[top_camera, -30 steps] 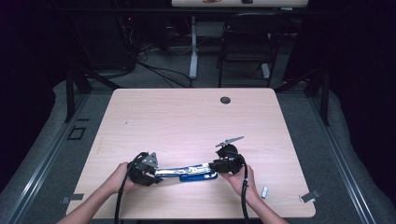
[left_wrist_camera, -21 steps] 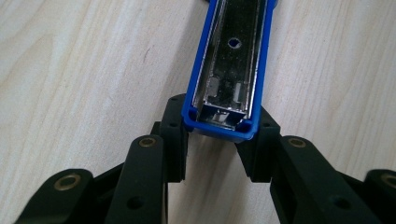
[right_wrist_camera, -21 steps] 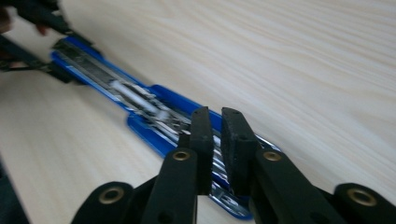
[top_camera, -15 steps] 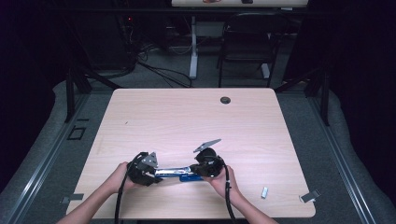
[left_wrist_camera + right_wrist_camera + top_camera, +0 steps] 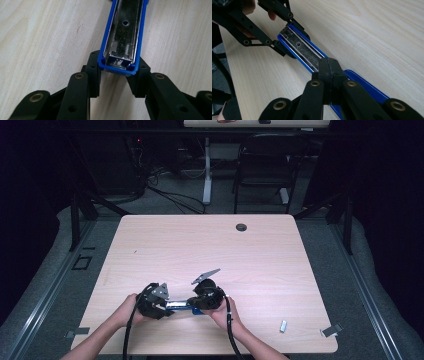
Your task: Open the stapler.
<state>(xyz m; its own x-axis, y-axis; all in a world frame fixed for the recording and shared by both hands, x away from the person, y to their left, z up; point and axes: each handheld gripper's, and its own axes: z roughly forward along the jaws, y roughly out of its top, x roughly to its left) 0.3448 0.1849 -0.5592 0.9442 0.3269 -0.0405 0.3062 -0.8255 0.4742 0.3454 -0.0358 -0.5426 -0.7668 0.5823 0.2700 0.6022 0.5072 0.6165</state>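
High view: on the near part of the worktop [image 5: 260,265] a blue stapler [image 5: 179,305] lies opened out flat between the two hands, the left tongs [image 5: 164,306] at one end of it and the right tongs [image 5: 194,303] close in from the other side, so the two nearly meet over it. Left gripper view: the left tongs [image 5: 117,75] are narrowed onto the tip of the stapler [image 5: 123,32], one pad on each blue side wall, holding that end steady; its bare metal channel runs straight away from them, and from here it looks empty of staples, though I cannot be sure. Right gripper view: the right tongs [image 5: 329,68] are fully closed with nothing between them, their joined tips resting on or just over the channel about midway along the stapler [image 5: 302,50], while the left tongs [image 5: 287,40] grip its far end beyond them. By my judgement the opening and pinning are done; pressing or sliding along the channel is in hand, and folding the stapler shut is left.
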